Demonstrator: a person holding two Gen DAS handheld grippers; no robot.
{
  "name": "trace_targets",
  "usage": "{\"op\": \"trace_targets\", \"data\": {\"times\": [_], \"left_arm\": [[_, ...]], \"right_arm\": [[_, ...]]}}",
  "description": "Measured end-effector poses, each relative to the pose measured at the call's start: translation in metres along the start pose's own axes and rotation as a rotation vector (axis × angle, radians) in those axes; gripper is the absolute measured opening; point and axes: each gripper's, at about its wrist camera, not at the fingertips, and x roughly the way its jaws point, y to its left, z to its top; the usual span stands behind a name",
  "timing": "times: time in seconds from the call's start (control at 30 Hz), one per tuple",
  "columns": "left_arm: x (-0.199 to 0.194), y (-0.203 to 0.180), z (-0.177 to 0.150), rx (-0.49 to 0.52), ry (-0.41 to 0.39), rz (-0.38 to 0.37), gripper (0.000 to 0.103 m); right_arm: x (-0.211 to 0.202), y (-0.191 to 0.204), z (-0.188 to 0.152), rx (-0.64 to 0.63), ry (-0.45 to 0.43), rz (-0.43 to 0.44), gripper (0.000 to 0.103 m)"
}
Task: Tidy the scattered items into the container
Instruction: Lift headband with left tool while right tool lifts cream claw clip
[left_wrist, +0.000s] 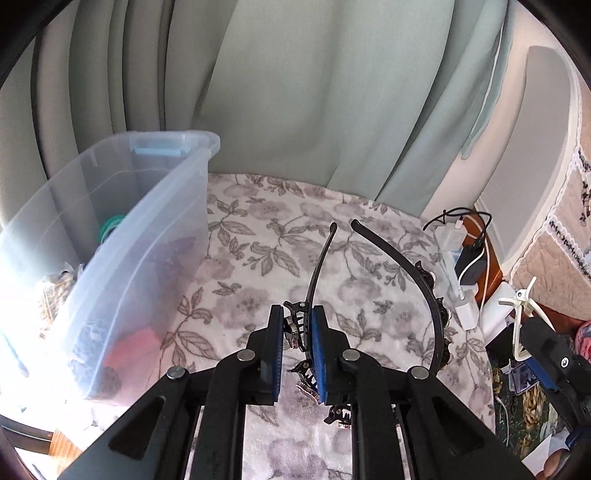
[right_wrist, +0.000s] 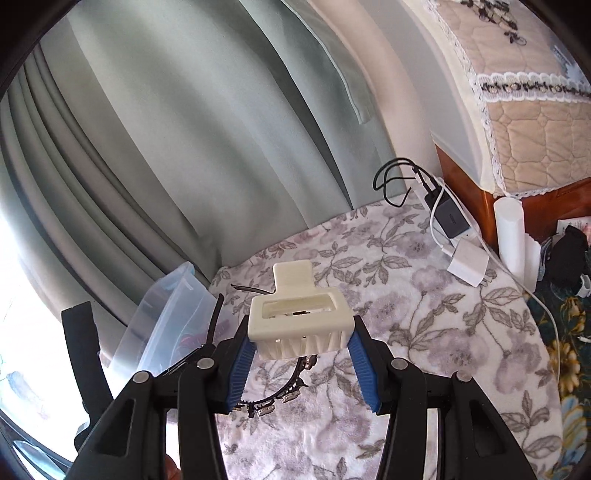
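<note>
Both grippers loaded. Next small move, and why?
Probably swing the left gripper leftward over the clear bin and release. It is clamped on the black headband, held above the floral blanket; the open bin sits just to its left.

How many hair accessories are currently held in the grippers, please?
2: a black headband clamped in the left gripper, and a cream claw clip in the right gripper. Others may sit hidden in the bin.

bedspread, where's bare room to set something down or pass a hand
Bare floral bedspread lies between the clear bin and the black headband, back to the curtain. Also open in front of the white charger. Crowded: the right edge with chargers and cables, and around the left tool.
</note>
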Motion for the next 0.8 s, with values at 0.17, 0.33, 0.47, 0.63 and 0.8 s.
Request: {"op": "trace_targets", "data": {"times": [0.17,0.33,0.47,0.63,0.8], "left_arm": [[-0.036,0.008,0.008,-0.024,-0.066,-0.013,0.015],[-0.071,0.013,0.014,-0.039,-0.147,-0.025,0.015],[-0.094,0.019,0.017,-0.049,-0.203,-0.042,0.015],[-0.118,0.031,0.020,-0.073,-0.262,-0.052,0.015],[-0.135,0.057,0.020,-0.124,-0.306,-0.047,0.015]], "right_arm": [[-0.025,0.016,0.003,-0.027,-0.049,0.016,0.053],[-0.043,0.031,0.003,-0.058,-0.079,0.026,0.053],[-0.058,0.044,0.005,-0.082,-0.107,0.033,0.053],[-0.072,0.062,0.007,-0.115,-0.137,0.043,0.053],[-0.077,0.083,0.006,-0.156,-0.150,0.056,0.053]]}}
